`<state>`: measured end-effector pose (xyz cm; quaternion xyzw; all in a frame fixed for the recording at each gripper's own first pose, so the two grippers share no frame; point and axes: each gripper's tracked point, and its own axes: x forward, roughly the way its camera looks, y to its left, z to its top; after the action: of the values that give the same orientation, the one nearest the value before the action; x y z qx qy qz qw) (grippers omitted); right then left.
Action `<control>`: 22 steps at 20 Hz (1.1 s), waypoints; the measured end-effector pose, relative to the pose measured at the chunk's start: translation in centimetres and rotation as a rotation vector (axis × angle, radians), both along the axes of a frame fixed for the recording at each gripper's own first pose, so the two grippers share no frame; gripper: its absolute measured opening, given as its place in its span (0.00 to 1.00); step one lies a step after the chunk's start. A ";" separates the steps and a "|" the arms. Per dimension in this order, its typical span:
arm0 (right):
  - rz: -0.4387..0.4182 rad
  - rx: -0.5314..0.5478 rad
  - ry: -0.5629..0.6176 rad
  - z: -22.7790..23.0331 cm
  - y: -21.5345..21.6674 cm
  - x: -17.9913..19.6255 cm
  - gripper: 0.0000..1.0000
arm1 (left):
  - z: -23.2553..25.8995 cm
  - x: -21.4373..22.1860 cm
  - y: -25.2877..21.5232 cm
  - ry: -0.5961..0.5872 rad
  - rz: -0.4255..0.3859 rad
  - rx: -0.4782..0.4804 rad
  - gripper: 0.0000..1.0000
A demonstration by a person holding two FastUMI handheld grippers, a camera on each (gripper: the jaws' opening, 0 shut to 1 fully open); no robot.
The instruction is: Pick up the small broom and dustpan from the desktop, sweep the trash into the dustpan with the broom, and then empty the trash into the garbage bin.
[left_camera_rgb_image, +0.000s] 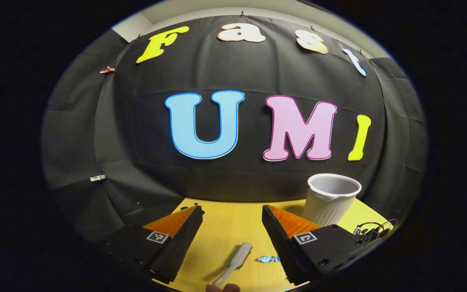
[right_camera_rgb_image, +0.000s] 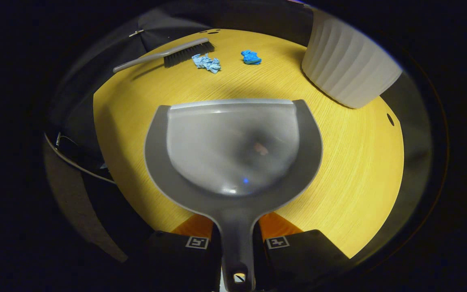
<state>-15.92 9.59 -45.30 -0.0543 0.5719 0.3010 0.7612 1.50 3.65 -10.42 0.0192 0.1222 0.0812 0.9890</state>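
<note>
In the right gripper view my right gripper [right_camera_rgb_image: 236, 224] is shut on the handle of the grey dustpan [right_camera_rgb_image: 233, 142], whose mouth faces away over the yellow table [right_camera_rgb_image: 359, 170]. Beyond it lie the grey broom [right_camera_rgb_image: 164, 54] and two crumpled blue paper scraps [right_camera_rgb_image: 206, 63] [right_camera_rgb_image: 251, 57]. The white ribbed garbage bin [right_camera_rgb_image: 349, 67] stands at the far right. In the left gripper view my left gripper [left_camera_rgb_image: 232, 211] is open above the table, with the broom's pale handle [left_camera_rgb_image: 233, 263] lying low between the fingers. A blue scrap [left_camera_rgb_image: 268, 258] lies beside the right finger, and the bin [left_camera_rgb_image: 330, 198] stands behind it.
Black cables [left_camera_rgb_image: 373, 231] lie at the table's right edge behind the bin in the left gripper view. The table's back edge meets the black cloth wall [left_camera_rgb_image: 237, 178]. A small hole [right_camera_rgb_image: 390, 119] marks the tabletop near the bin.
</note>
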 end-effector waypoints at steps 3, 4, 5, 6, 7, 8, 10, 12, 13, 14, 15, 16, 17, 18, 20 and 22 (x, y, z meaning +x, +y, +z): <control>-0.028 -0.006 -0.042 1.2 -0.5 0.8 0.36 | -1.9 0.1 0.4 0.047 -0.018 -0.041 0.96; -0.036 0.001 -0.059 1.9 -0.8 1.2 0.36 | -2.9 0.3 0.4 0.072 -0.037 -0.052 0.95; -0.041 0.012 -0.051 2.3 -0.9 1.1 0.36 | -4.0 0.3 0.5 0.099 -0.054 -0.059 0.95; -0.047 0.023 -0.025 2.6 -0.9 0.8 0.36 | -5.1 0.3 0.5 0.132 -0.074 -0.067 0.96; -0.053 0.032 -0.008 2.8 -1.0 0.5 0.36 | -6.5 0.3 0.6 0.167 -0.097 -0.075 0.96; -0.059 0.030 -0.012 2.9 -1.2 0.6 0.36 | -8.0 0.3 0.6 0.211 -0.121 -0.080 0.96; -0.064 0.018 -0.023 3.0 -1.7 0.6 0.36 | -11.3 0.2 0.7 0.299 -0.169 -0.083 0.96; -0.071 0.019 -0.026 3.2 -1.6 0.6 0.36 | -14.9 -0.1 0.7 0.398 -0.219 -0.078 0.95; -0.073 0.017 -0.027 3.1 -1.5 0.6 0.36 | -16.5 -0.1 0.8 0.442 -0.244 -0.067 0.95; -0.073 0.013 -0.026 3.2 -1.7 0.6 0.36 | -17.9 -0.1 0.9 0.485 -0.268 -0.052 0.95; -0.073 0.008 -0.025 3.1 -1.7 0.6 0.36 | -19.5 -0.1 0.9 0.527 -0.291 -0.036 0.95; -0.074 0.006 -0.024 3.2 -1.8 0.6 0.36 | -21.1 -0.1 1.0 0.574 -0.310 -0.025 0.95; -0.077 0.005 -0.022 3.2 -1.6 0.6 0.36 | -22.3 -0.3 1.0 0.614 -0.325 -0.018 0.95; -0.081 0.004 -0.023 3.2 -1.7 0.6 0.36 | -23.4 -0.3 1.2 0.655 -0.339 -0.018 0.95; -0.087 0.001 -0.022 3.3 -1.7 0.6 0.36 | -25.7 -0.9 1.3 0.729 -0.357 -0.018 0.93; -0.088 -0.004 -0.023 3.3 -1.7 0.6 0.36 | -27.9 -1.2 1.9 0.804 -0.365 -0.012 0.89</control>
<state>-15.31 7.92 -41.98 -0.0341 0.5657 0.2652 0.7800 0.35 5.55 -38.34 0.0647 0.4925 -0.1093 0.8610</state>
